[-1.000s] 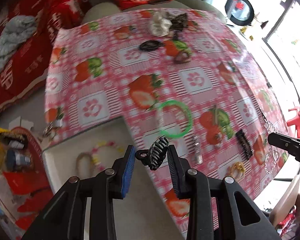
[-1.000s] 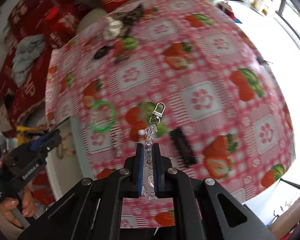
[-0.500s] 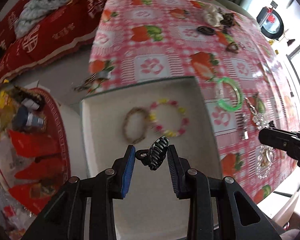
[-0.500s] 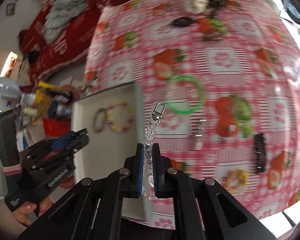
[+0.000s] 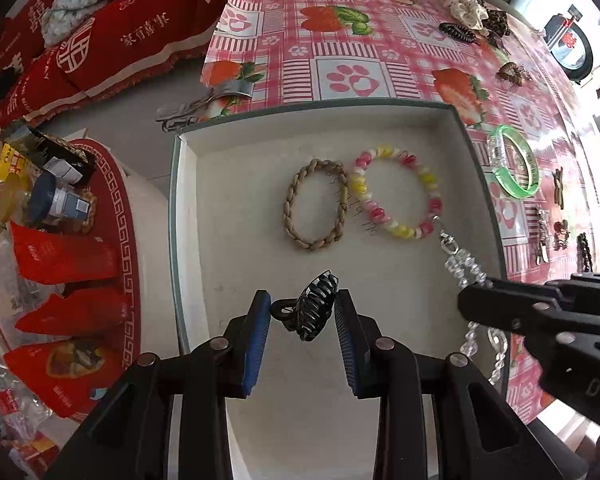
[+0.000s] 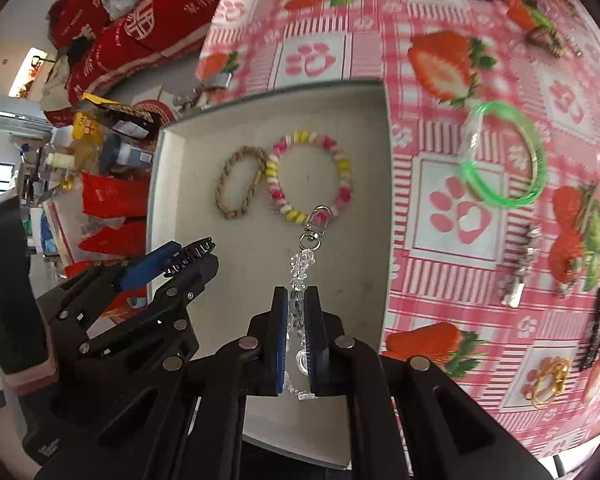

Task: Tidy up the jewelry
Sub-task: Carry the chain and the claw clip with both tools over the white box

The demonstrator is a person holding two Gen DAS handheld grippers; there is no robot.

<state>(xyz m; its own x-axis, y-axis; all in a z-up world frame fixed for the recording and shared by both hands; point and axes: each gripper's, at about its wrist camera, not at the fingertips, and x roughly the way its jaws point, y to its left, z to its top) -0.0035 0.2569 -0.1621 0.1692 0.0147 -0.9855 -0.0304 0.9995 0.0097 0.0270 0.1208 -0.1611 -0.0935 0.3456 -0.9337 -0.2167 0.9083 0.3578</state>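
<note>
We judge the job partly done: two pieces are already in the tray (image 5: 400,304), two more are in our grippers above it, and the greater share is left out on the tablecloth (image 5: 348,40). Largest first, the tablecloth spreads ahead of and to the right of both grippers, and the pale open tray lies directly under them. Inside it, ahead of the left gripper (image 5: 302,314), lie a braided tan band (image 5: 315,204) and, touching its right side, a pink-and-yellow bead bracelet (image 5: 396,192); the rest of the floor is bare. The left gripper has its blue pads set apart and clamped on a black claw clip (image 5: 310,308), held over the near part of the tray. The right gripper (image 6: 296,312) is pinched nearly together on a clear crystal chain (image 6: 300,276), whose silver clasp reaches forward to just short of the bracelet in the right wrist view; whether it touches the floor we cannot tell. Both loads look ready to be let go into the tray, which is the step in hand as we read it. Still to be gathered, all to the right of the right gripper beyond the tray wall: a green bangle (image 6: 504,156) nearest, then a small silver piece (image 6: 518,276), a black barrette (image 6: 596,328) and a gold ring (image 6: 548,376). Far ahead, near the table's far edge, sit a white scrunchie (image 5: 466,10) and a dark coil tie (image 5: 458,33), with some small brownish pieces too blurred to name.
</note>
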